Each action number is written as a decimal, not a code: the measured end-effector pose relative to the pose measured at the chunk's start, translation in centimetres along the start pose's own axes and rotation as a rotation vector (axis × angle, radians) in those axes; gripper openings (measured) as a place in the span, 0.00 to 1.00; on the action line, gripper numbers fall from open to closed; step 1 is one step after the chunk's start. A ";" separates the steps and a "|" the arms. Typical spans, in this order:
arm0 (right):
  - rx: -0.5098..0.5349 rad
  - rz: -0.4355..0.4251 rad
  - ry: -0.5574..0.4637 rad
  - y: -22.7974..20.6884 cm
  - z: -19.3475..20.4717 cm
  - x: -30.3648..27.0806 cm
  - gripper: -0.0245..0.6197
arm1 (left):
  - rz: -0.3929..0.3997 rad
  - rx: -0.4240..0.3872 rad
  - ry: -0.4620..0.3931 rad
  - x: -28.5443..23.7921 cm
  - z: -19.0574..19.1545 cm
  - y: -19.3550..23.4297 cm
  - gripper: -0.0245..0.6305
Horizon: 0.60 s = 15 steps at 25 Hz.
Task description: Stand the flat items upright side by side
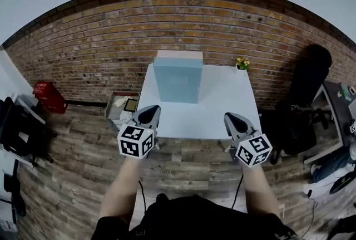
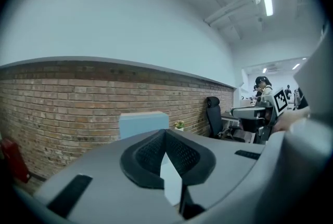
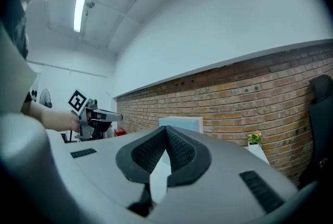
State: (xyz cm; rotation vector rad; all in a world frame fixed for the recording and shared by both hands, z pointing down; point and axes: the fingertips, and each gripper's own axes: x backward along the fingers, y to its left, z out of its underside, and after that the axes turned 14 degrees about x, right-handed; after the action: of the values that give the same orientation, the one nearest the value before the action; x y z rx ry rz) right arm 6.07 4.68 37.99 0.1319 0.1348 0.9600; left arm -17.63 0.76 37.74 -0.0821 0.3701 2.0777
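A light blue upright block of flat items [image 1: 178, 78] stands at the far middle of the white table [image 1: 222, 105]; how many pieces it holds I cannot tell. It also shows as the blue block [image 2: 143, 123] ahead of the left jaws and as the blue block [image 3: 182, 124] ahead of the right jaws. My left gripper [image 1: 149, 112] hovers at the table's near left edge, jaws shut and empty, with its pads meeting [image 2: 165, 133]. My right gripper [image 1: 231, 119] hangs at the near right edge, also shut with nothing held [image 3: 166, 130].
A small potted plant [image 1: 242, 63] with yellow flowers sits at the table's far right corner. A black office chair [image 1: 308, 88] stands to the right, a crate [image 1: 123, 108] on the floor at the left, and a red object [image 1: 47, 97] by the brick wall.
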 end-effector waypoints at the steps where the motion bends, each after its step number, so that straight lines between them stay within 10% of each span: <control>1: -0.002 -0.004 0.007 0.4 -0.3 -0.3 0.06 | -0.034 -0.026 -0.013 0.6 -0.2 0.9 0.06; 15: -0.059 -0.017 0.050 4.1 -0.3 -2.1 0.06 | -0.081 0.087 -0.078 2.8 -0.2 5.9 0.06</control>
State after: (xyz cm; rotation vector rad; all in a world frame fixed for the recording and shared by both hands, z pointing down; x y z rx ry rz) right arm 1.51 5.30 38.51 0.0521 0.1534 0.9494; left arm -24.11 0.27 38.35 0.0357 0.4028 1.9762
